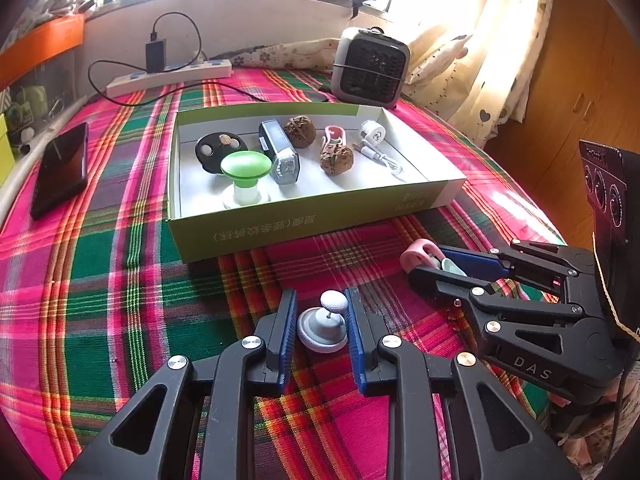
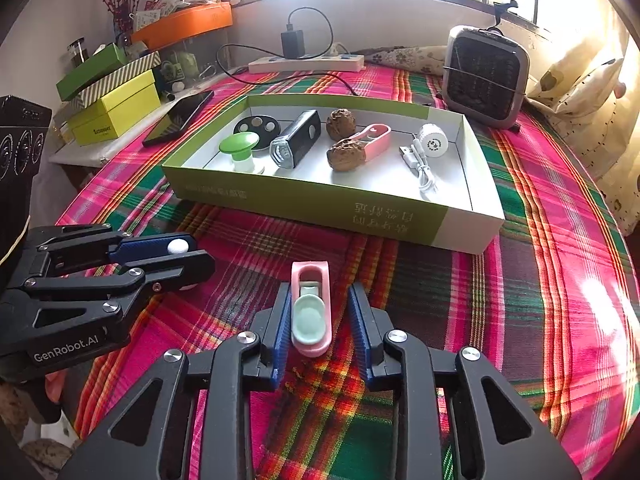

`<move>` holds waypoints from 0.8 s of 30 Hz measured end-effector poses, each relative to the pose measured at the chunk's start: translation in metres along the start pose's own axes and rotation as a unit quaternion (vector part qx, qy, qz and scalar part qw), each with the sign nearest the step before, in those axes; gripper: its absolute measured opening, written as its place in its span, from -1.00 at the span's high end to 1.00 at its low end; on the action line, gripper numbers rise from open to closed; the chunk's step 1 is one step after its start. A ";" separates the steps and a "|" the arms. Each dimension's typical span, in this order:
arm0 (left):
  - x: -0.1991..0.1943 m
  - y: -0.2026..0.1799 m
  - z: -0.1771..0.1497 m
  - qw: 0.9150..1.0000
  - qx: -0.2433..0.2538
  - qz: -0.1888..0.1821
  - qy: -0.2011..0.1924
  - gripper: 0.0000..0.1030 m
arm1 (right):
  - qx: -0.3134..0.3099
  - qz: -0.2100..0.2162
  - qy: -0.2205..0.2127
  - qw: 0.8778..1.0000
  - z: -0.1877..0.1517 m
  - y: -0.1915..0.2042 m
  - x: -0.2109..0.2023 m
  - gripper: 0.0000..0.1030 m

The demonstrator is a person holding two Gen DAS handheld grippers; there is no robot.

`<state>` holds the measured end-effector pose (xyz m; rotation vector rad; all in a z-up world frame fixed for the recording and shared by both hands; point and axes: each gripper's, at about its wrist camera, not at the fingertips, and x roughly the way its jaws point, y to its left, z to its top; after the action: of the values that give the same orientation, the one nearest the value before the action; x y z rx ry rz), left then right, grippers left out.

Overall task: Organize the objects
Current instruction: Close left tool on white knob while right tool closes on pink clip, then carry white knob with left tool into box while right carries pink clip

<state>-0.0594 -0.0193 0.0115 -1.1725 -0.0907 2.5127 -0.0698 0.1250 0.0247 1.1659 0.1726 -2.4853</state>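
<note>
Both tongs are spread: the left gripper (image 1: 321, 316) is set around a grey-and-white knobbed stamp (image 1: 325, 326) at lower centre, the right gripper (image 2: 319, 312) around a pink-and-mint clip (image 2: 311, 310). Two walnuts (image 2: 346, 154) are counted in the box (image 2: 304, 204).

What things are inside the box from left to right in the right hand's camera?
Green knob → black flashlight → front walnut → pink clip → white cable → white round gadget.
</note>
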 end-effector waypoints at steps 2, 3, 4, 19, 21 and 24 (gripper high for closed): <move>0.000 0.000 0.000 1.000 0.000 0.000 0.000 0.59 | 0.002 0.000 -0.001 1.000 0.000 -0.001 0.000 0.57; 0.000 0.000 0.000 1.000 0.000 0.000 0.000 0.59 | 0.003 0.000 -0.001 1.000 -0.001 -0.001 -0.001 0.60; 0.000 0.000 0.000 1.000 0.000 0.000 0.000 0.59 | 0.003 0.000 -0.001 1.000 0.000 -0.001 0.000 0.61; 0.000 -0.001 0.001 1.000 0.000 0.001 0.000 0.59 | 0.003 0.002 -0.002 1.000 -0.001 -0.001 -0.001 0.64; 0.000 -0.001 0.001 1.000 0.000 0.001 0.000 0.59 | 0.003 0.002 -0.002 1.000 -0.001 -0.001 0.000 0.64; 0.000 0.000 0.001 1.000 -0.001 0.002 0.000 0.59 | 0.003 0.003 -0.002 1.000 -0.001 -0.001 0.000 0.64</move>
<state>-0.0603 -0.0194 0.0124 -1.1741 -0.0918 2.5162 -0.0690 0.1259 0.0244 1.1626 0.1601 -2.4854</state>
